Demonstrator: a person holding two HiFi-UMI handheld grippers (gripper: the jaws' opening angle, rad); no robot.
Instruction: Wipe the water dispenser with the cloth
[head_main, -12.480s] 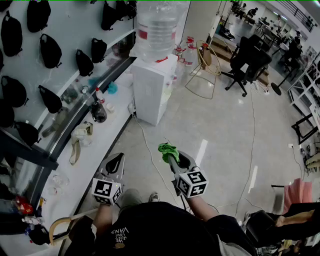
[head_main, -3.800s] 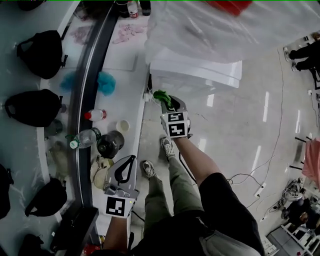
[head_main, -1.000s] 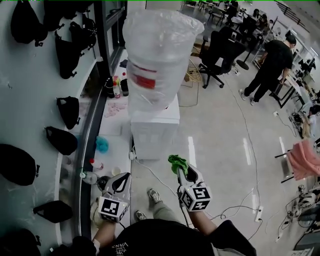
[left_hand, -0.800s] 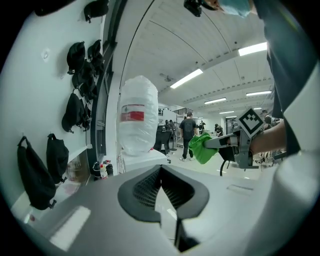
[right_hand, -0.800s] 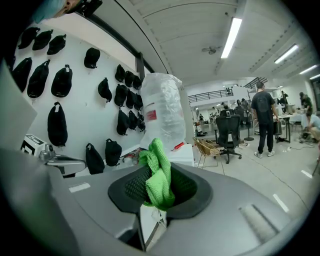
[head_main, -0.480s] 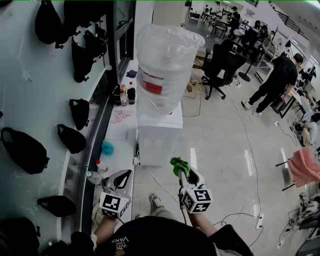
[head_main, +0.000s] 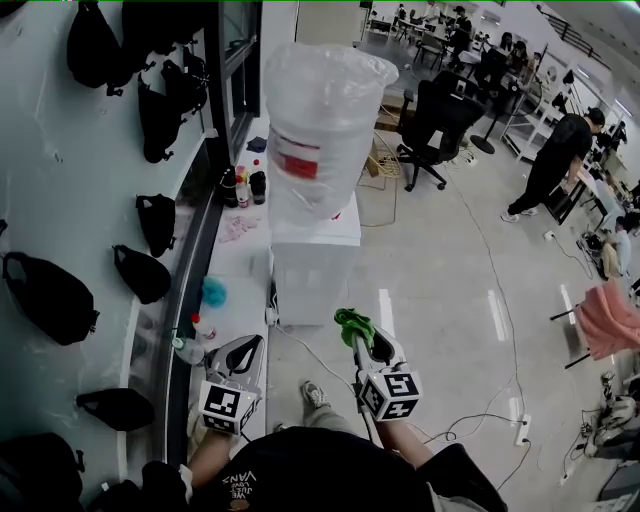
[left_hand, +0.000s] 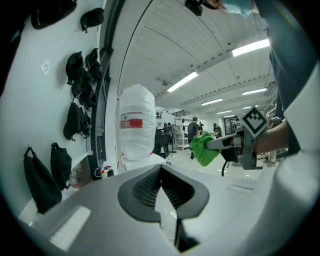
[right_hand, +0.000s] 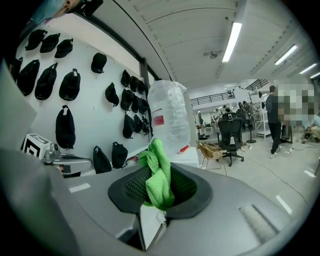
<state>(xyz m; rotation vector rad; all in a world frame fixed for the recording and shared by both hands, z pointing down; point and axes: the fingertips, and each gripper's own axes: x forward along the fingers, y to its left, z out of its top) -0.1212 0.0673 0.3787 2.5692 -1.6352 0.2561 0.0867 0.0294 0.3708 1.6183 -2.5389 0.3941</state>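
Now, green cloth (head_main: 351, 324) clenched in right gripper (head_main: 357, 340), left gripper (head_main: 251, 345) closed, empty, water dispenser (head_main: 314, 262) ahead.

The pale, glossy floor (head_main: 440, 270) carried the white water dispenser (head_main: 312, 268), which stood just beside the long white counter (head_main: 240, 270) along the wall. A black office chair (head_main: 432, 125) stood on the floor farther back, and a thin cable (head_main: 300, 345) lay on it near the dispenser. On the counter stood some dark bottles (head_main: 245, 186). A pink rag (head_main: 238, 228), a blue fluffy thing (head_main: 213, 292) and a small red-capped bottle (head_main: 199, 327) lay nearer.
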